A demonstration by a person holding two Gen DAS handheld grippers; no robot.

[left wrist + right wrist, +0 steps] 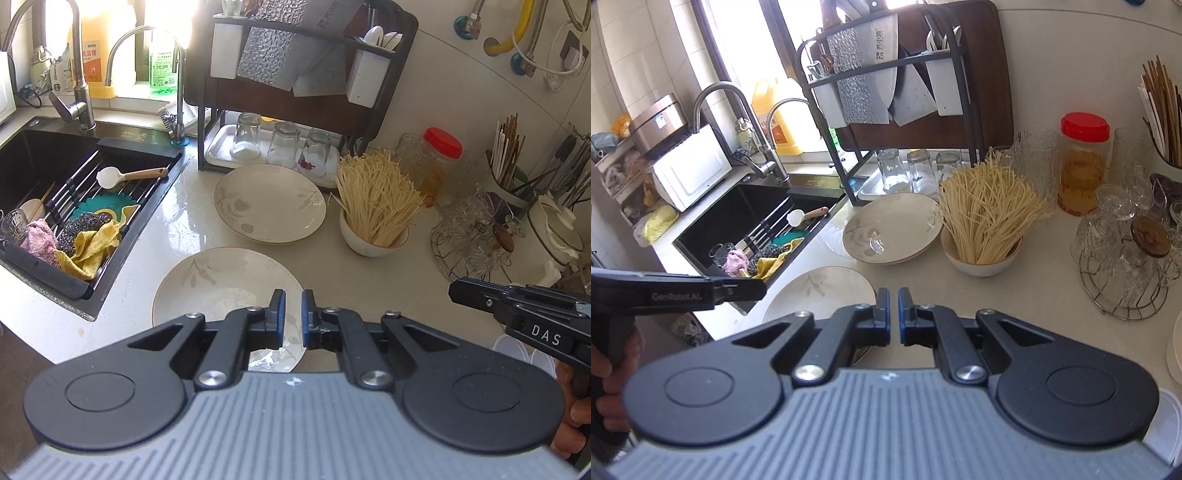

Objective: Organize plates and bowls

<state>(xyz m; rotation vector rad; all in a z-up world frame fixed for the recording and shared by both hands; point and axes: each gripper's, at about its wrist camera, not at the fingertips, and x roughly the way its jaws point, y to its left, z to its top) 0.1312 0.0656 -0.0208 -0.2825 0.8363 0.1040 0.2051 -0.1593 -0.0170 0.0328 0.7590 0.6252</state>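
Two cream plates with a leaf pattern lie on the counter. The near plate (221, 288) (823, 288) sits by the sink edge; the far plate (269, 203) (892, 229) lies in front of the dish rack. A white bowl (373, 240) (982, 258) full of dry noodles stands to the right of the far plate. My left gripper (293, 317) hovers over the near plate's right rim, jaws nearly shut and empty. My right gripper (894, 314) hovers above the counter just right of the near plate, jaws nearly shut and empty.
A black sink (66, 177) with cloths and a spoon lies on the left. A dish rack (295, 74) with upturned glasses (282, 144) stands behind. A red-lidded jar (1082, 162), glassware on a wire stand (1123, 258) and chopsticks (1160, 103) crowd the right.
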